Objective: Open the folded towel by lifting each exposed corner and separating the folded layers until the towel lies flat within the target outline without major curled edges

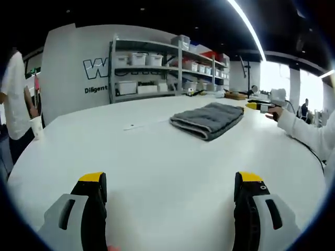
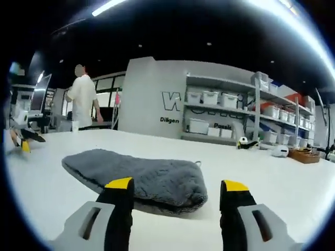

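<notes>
Grey towel [image 1: 208, 119], folded into a thick pad, lies on the white table [image 1: 157, 167], well ahead of the left gripper [image 1: 170, 189] and just in front of the right gripper [image 2: 177, 194], whose left jaw overlaps its near edge in the right gripper view. Both grippers released, jaws spread wide with yellow tips, nothing between them. Background: metal shelves [image 2: 230, 117] with white bins against a grey wall, a person [image 2: 84, 99] in a white shirt standing at the table's far end, a paper cup [image 1: 36, 126] at the table edge.
</notes>
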Action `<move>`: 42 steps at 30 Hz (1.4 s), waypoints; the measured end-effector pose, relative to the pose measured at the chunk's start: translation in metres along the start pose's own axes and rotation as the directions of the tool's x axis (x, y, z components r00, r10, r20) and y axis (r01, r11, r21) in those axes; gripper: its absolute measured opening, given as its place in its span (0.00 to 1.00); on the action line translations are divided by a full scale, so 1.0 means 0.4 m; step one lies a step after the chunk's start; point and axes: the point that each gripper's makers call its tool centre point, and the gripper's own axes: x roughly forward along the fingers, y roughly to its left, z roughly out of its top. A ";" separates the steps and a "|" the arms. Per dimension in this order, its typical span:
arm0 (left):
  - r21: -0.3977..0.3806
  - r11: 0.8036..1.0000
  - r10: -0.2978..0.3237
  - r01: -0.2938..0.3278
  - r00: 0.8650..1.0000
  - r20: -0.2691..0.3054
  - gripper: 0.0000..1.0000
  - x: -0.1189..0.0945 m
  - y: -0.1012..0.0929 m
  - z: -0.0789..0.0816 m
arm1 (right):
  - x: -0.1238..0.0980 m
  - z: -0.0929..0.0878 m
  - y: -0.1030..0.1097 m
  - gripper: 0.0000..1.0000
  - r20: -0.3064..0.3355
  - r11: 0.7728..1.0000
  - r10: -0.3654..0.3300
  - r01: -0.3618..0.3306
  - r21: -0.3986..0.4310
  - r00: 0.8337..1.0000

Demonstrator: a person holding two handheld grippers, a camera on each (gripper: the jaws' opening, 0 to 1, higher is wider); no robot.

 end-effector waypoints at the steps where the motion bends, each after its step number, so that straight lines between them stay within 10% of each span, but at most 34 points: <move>1: 0.000 1.000 -0.002 0.002 1.000 0.000 1.00 0.001 -0.001 -0.001 | -0.002 0.002 0.006 0.72 0.005 1.000 0.014 -0.014 0.017 1.000; 10: 0.035 0.999 -0.020 0.019 0.999 0.026 1.00 0.006 -0.016 0.011 | -0.019 0.011 0.050 0.99 0.016 0.994 0.105 -0.105 0.022 0.994; 27: 0.026 0.998 -0.061 0.059 0.993 0.100 1.00 0.005 -0.044 0.039 | -0.040 0.000 0.105 0.99 -0.020 0.975 0.218 -0.217 0.048 0.976; 42: 0.055 0.991 -0.132 0.126 0.983 0.126 0.98 0.158 -0.151 0.066 | -0.057 0.003 0.160 0.99 -0.043 0.957 0.285 -0.282 0.066 0.957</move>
